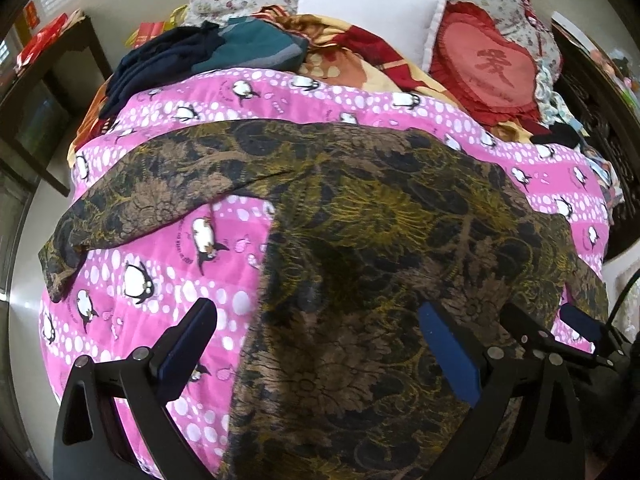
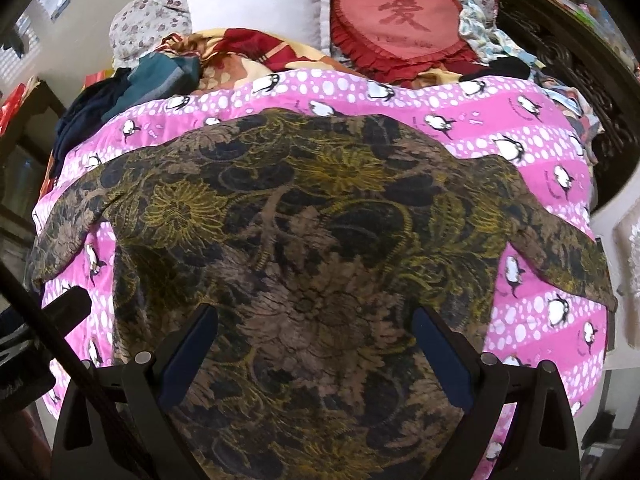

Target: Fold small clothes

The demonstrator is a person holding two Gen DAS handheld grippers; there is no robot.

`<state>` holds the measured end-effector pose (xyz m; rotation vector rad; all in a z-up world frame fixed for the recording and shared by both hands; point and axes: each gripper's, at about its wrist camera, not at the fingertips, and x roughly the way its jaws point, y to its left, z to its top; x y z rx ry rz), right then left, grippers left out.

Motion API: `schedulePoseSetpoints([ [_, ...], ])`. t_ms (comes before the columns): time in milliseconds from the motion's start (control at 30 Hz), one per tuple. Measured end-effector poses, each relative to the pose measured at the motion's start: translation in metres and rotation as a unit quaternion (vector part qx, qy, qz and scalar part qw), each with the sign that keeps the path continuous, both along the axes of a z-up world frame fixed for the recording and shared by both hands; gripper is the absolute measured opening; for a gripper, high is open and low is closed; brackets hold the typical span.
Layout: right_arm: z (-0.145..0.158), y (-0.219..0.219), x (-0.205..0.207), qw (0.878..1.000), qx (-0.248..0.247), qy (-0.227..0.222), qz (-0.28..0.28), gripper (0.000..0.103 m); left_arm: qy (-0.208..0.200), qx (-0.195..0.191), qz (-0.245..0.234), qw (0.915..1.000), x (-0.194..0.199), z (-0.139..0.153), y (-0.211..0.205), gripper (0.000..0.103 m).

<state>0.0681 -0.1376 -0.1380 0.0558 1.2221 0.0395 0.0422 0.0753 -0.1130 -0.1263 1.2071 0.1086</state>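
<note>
While both claws hang wide and hold nothing, no fold is made yet.
The left claw (image 1: 316, 344) and right claw (image 2: 316, 344) are over the brown flower shirt (image 2: 320, 220), spread flat with sleeves out on the pink penguin blanket (image 2: 540, 152); far behind sits a heart pillow (image 2: 400, 20).

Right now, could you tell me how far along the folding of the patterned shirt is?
Done: the patterned shirt lies spread flat on the pink penguin quilt, both sleeves out to the sides. In hand: nothing yet; the left gripper and right gripper are open above its lower part, gripping no cloth. Left: every fold, since no sleeve or hem is turned in. The dark clothes heaped behind also look unfolded.
</note>
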Motion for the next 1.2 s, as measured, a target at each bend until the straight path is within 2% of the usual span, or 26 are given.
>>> schedulePoseSetpoints([
  [200, -0.013, 0.029, 0.01, 1.0, -0.003, 0.008, 0.024, 0.1, 0.004, 0.003, 0.03, 0.9995, -0.003, -0.002, 0.036, 0.101],
  [400, -0.02, 0.06, 0.016, 0.998, -0.005, 0.008, 0.054, 0.1, 0.002, -0.005, 0.085, 0.9964, -0.01, 0.001, 0.091, 0.101],
  [567, -0.025, 0.086, 0.022, 0.997, 0.009, 0.009, 0.078, 0.1, 0.002, 0.013, 0.153, 0.9881, -0.024, -0.002, 0.16, 0.101],
  [667, -0.026, 0.104, 0.027, 0.996, 0.008, 0.006, 0.093, 0.1, -0.001, 0.015, 0.207, 0.9783, -0.035, -0.005, 0.212, 0.101],
  [733, -0.027, 0.114, 0.029, 0.995, 0.009, 0.006, 0.1, 0.1, -0.004, 0.005, 0.252, 0.9678, -0.045, -0.01, 0.247, 0.101],
  [833, -0.03, 0.127, 0.031, 0.994, 0.01, 0.009, 0.107, 0.1, -0.008, -0.024, 0.321, 0.9466, -0.064, -0.021, 0.296, 0.101],
  [1000, -0.039, 0.148, 0.029, 0.992, 0.008, 0.018, 0.122, 0.1, -0.02, -0.086, 0.391, 0.9163, -0.086, -0.041, 0.344, 0.101],
  [1033, -0.04, 0.153, 0.029, 0.992, 0.007, 0.019, 0.124, 0.1, -0.023, -0.108, 0.406, 0.9072, -0.091, -0.047, 0.352, 0.101],
  [1100, -0.044, 0.16, 0.028, 0.991, 0.007, 0.023, 0.129, 0.1, -0.03, -0.157, 0.442, 0.8828, -0.099, -0.061, 0.367, 0.101],
  [1167, -0.047, 0.168, 0.027, 0.991, 0.009, 0.026, 0.133, 0.1, -0.033, -0.181, 0.467, 0.8652, -0.103, -0.072, 0.377, 0.101],
  [1200, -0.048, 0.17, 0.027, 0.99, 0.009, 0.027, 0.135, 0.1, -0.032, -0.186, 0.476, 0.859, -0.103, -0.078, 0.381, 0.101],
])
